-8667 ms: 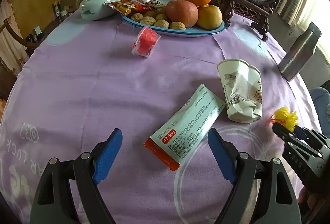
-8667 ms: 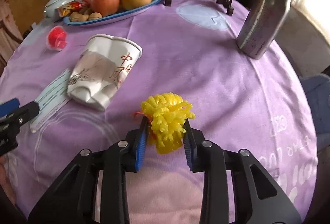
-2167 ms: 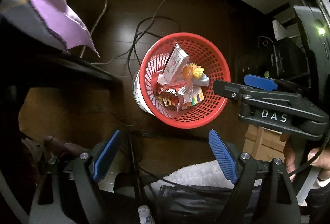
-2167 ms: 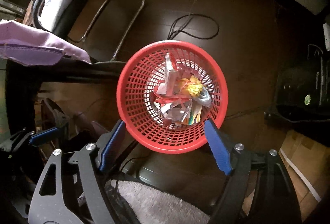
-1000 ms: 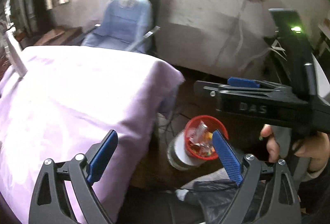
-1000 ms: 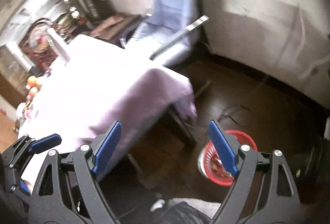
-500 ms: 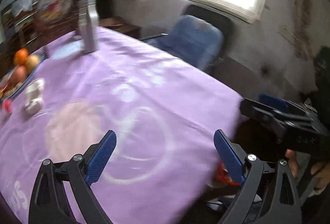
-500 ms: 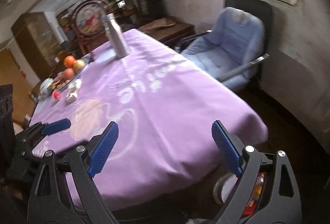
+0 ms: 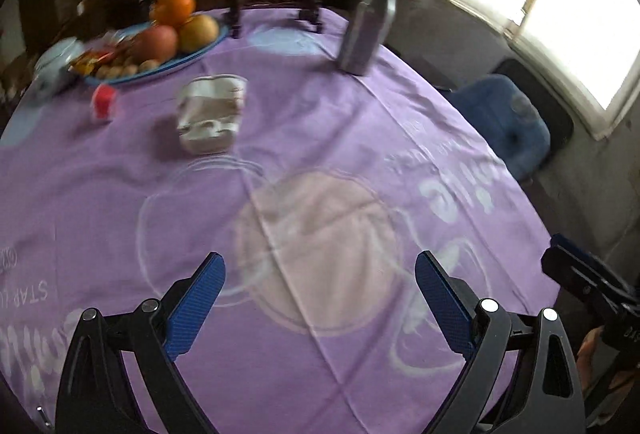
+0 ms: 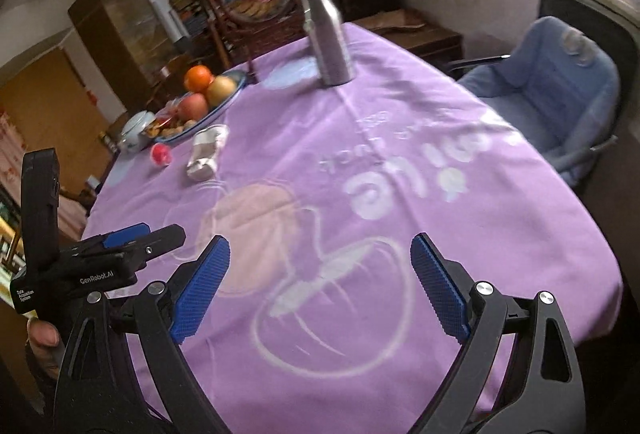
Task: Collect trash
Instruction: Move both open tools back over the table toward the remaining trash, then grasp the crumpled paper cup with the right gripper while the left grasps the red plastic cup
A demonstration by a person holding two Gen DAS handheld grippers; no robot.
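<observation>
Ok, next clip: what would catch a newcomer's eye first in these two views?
Probably the purple tablecloth filling both views, with the crumpled paper cup lying on its side and a small red wrapper to its left, before the fruit plate. The steel bottle stands upright at the far edge. Both the left claw and the right claw hang wide open and empty.

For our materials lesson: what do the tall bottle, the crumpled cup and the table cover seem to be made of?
Tall bottle: likely brushed metal, a grey satin sheen with a ridged cap.
Crumpled cup: probably paper, matte white with print, creased and flattened.
Table cover: woven fabric, matte purple with fold lines and pale printed shapes.
</observation>
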